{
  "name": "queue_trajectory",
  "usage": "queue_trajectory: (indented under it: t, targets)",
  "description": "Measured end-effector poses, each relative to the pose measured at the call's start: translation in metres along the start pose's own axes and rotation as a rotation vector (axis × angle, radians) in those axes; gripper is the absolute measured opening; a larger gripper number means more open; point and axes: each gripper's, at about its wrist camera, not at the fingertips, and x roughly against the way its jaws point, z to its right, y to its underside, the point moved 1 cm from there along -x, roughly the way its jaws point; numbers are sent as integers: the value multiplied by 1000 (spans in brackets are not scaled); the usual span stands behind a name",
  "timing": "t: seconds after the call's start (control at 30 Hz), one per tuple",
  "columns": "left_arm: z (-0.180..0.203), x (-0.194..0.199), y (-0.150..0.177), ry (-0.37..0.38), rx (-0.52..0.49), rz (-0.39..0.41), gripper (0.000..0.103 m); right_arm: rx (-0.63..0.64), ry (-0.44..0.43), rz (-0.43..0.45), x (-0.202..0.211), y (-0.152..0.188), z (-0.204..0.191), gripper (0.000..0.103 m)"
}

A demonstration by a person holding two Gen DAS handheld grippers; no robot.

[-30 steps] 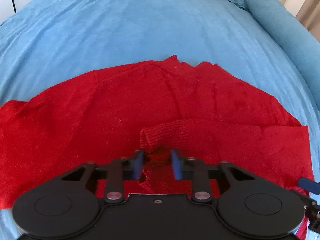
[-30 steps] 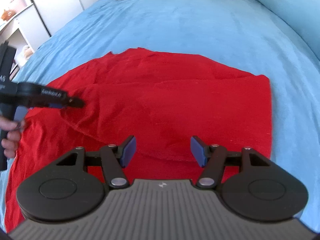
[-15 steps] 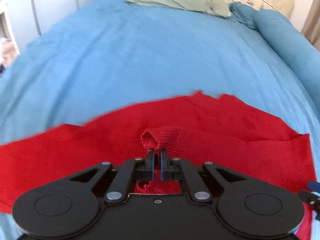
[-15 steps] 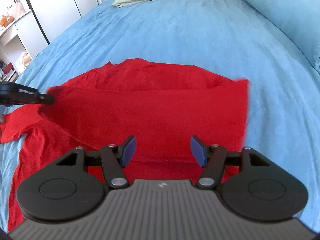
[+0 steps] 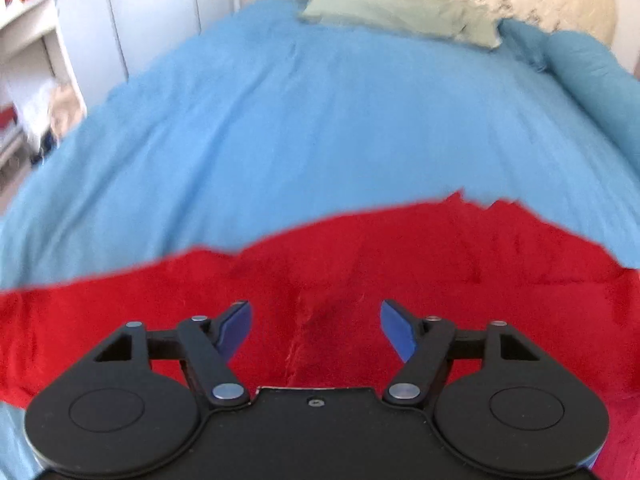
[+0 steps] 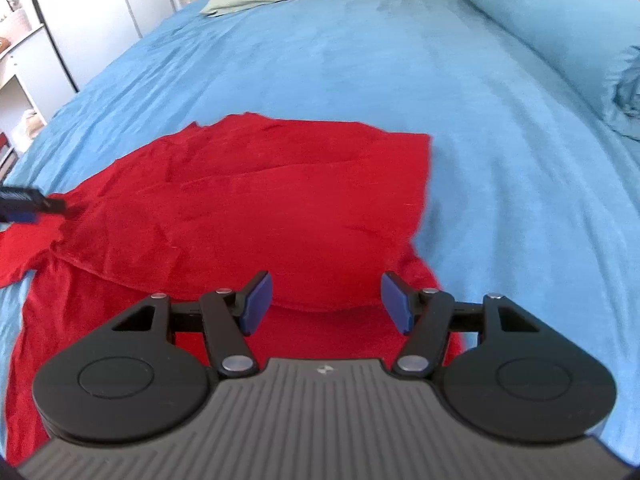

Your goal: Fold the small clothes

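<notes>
A red garment [image 5: 400,264] lies spread on the blue bed, partly folded; in the right wrist view [image 6: 256,208] a folded layer lies across its middle. My left gripper [image 5: 316,330] is open and empty just above the red cloth. It also shows at the left edge of the right wrist view [image 6: 28,208], at the garment's left side. My right gripper [image 6: 326,300] is open and empty over the garment's near edge.
The blue bedspread [image 5: 320,120] stretches far ahead. A green pillow [image 5: 392,16] and a patterned cream one lie at the head. A rolled blue duvet [image 6: 552,28] runs along the right. White cabinets [image 6: 80,28] stand at the left.
My left gripper shut on a sleeve cuff, carried it, then opened and let it go. The folded layer now lies flatter. My right gripper stayed open.
</notes>
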Motion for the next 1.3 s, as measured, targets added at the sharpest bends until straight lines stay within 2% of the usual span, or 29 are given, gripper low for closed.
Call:
queue_trajectory:
  t: [0.07, 0.13, 0.23, 0.3, 0.43, 0.53, 0.6, 0.63, 0.67, 0.8, 0.9, 1.0, 1.07, 1.13, 1.17, 1.23, 1.3]
  targets:
    - [21, 15, -6, 66, -48, 21, 76, 4, 37, -2, 5, 2, 8, 76]
    - [50, 23, -12, 170, -101, 29, 77, 14, 76, -8, 8, 5, 17, 76]
    - [105, 21, -21, 310, -154, 15, 78, 87, 135, -20, 8, 12, 23, 76]
    - [145, 12, -25, 396, -175, 9, 78, 141, 144, -29, 3, 17, 25, 74]
    - [213, -11, -24, 486, -212, -13, 78, 217, 175, -29, -16, 25, 29, 67]
    - [242, -29, -23, 510, -218, -34, 78, 264, 178, 7, -27, 27, 28, 63]
    - [250, -42, -25, 512, -212, -45, 78, 275, 160, 37, -33, 26, 27, 53]
    - [255, -45, -24, 511, -210, -48, 78, 266, 157, 42, -35, 26, 26, 43]
    - [258, -50, -24, 508, -206, -52, 78, 239, 154, 42, -38, 25, 27, 31]
    - [266, -58, -19, 509, -185, -74, 78, 46, 167, 69, -33, 34, 50, 23]
    - [272, -69, -10, 491, -184, -92, 78, -79, 131, 79, -30, 47, 72, 22]
    - [276, -86, -3, 457, -161, -121, 78, -60, 109, 74, -26, 50, 75, 22]
    - [277, -90, -1, 446, -152, -109, 82, -65, 82, 58, -20, 49, 82, 23]
    - [280, -86, -5, 437, -143, -110, 82, -62, 60, 64, -10, 42, 85, 26]
    - [277, -81, -7, 444, -124, -101, 82, -46, 45, 100, -2, 37, 83, 29]
    - [267, -68, -13, 467, -85, -72, 82, 8, -19, 137, 5, 26, 74, 39]
    - [261, -60, -18, 460, -71, -63, 82, 46, -72, 151, 3, 21, 61, 43]
